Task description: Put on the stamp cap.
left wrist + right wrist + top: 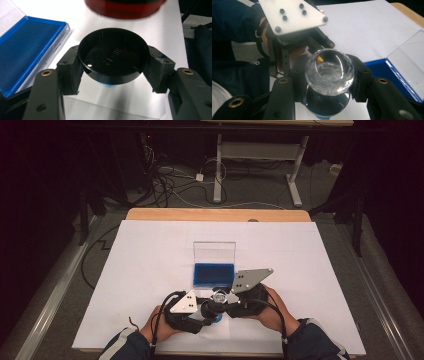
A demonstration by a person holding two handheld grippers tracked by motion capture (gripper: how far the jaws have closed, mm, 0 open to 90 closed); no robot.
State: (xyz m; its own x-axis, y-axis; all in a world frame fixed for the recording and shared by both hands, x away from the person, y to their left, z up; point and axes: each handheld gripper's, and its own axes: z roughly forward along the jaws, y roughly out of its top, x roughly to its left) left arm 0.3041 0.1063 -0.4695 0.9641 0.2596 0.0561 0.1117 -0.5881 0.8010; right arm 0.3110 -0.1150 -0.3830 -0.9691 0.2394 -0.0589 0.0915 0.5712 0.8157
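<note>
In the high view the left gripper [207, 307] and right gripper [235, 297] are meeting near the table's [150, 250] front edge, just before the open blue case [214, 273]; what they are carrying is hard to make out there. The left gripper view is showing its jaws clamping a round black cap [112, 58] by the rim, a blurred red-and-black part [125, 7] cut off above. The right gripper view is showing its jaws gripping a clear glass lens [329, 72], directly over the cap.

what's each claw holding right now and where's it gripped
Left claw clamps a black round cap by its rim. Right claw clamps a clear faceted knob by its sides.
</note>
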